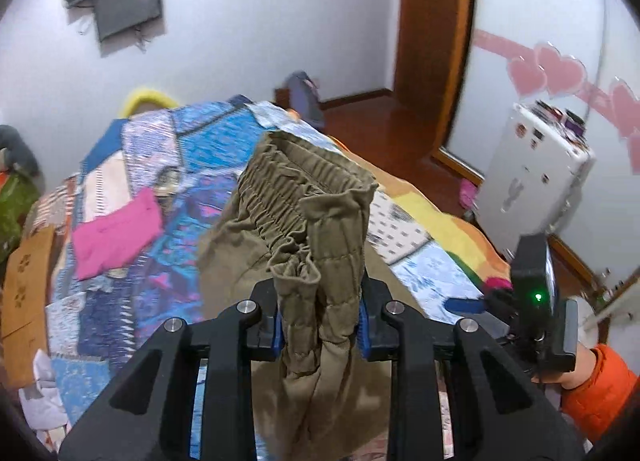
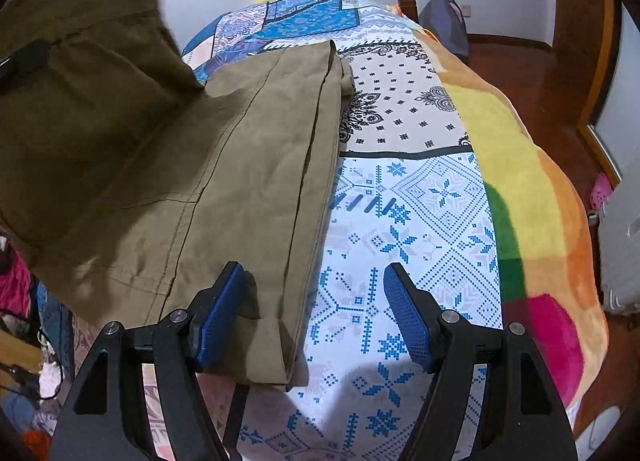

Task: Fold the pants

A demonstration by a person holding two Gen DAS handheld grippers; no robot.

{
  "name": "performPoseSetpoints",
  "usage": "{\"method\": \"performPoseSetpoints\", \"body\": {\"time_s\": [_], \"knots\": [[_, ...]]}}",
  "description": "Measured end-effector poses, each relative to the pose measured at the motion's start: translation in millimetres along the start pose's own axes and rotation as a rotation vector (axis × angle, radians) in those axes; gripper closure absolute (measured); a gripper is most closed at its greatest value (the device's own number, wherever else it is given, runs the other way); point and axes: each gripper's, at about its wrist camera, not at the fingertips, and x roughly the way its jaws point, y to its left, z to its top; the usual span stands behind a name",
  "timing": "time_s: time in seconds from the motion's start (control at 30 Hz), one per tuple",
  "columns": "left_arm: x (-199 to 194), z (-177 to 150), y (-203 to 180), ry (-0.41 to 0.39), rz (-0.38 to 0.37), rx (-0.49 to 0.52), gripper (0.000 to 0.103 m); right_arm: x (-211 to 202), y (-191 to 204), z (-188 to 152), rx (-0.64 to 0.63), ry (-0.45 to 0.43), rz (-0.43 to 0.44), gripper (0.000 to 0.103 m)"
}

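A bed [image 2: 424, 189] with a patchwork cover in blue, white and bright colour blocks fills both views, and on it lie the olive-brown pants [image 2: 248, 165], their legs stacked one on the other and stretched flat along the cover, hems near the bottom of the right wrist view. The waist end is not lying down: it is lifted clear of the bed and hangs as a dark fold at the upper left of that view, and in the left wrist view the gathered elastic waistband [image 1: 304, 197] stands bunched up just ahead of the left gripper [image 1: 320, 325], whose blue-padded fingers [image 1: 363, 325] are clenched on the cloth just below the band. The right gripper [image 2: 316, 317] hangs over the hem end with its fingers spread wide and nothing between them, the left pad over the trouser leg and the right over bare cover. A pink garment [image 1: 116, 233] lies apart on the far side of the bed. The step in hand looks like the lengthwise fold, waist carried toward the hems. The next move probably calls for laying the waistband down squarely on the legs, perhaps with the free gripper pinning or taking the hem edge so the layers do not slide.
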Motion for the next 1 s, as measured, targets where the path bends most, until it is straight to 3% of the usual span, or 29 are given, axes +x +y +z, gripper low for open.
{"method": "performPoseSetpoints", "body": {"time_s": [0.33, 0.47, 0.6, 0.77, 0.83, 0.93, 1.0], "knots": [[67.2, -18.4, -39.3, 0.197, -0.114, 0.044, 0.075, -2.2, -2.1, -4.3, 0.020, -0.012, 0.010, 0.034], [70.7, -24.2, -44.8, 0.217, -0.131, 0.038, 0.071, -5.6, -4.2, -5.4, 0.022, -0.012, 0.005, 0.034], [64.5, -22.6, -49.4, 0.232, -0.142, 0.067, 0.047, -12.9, -5.7, -6.6, 0.015, -0.020, -0.025, 0.034], [26.0, -13.7, -43.1, 0.134, -0.115, 0.103, 0.030, -28.0, -9.4, -6.2, 0.030, -0.049, -0.055, 0.034], [10.4, -10.6, -32.4, 0.082, -0.079, 0.100, 0.016, -37.2, -10.0, -4.4, 0.031, -0.072, -0.063, 0.034], [0.7, -9.3, -9.9, 0.041, -0.035, 0.083, 0.013, -47.2, -7.9, 1.9, 0.027, -0.104, -0.075, 0.034], [4.2, -14.3, 5.6, 0.058, 0.013, 0.081, 0.013, -55.7, -5.4, 5.9, 0.015, -0.131, -0.089, 0.034]]}}
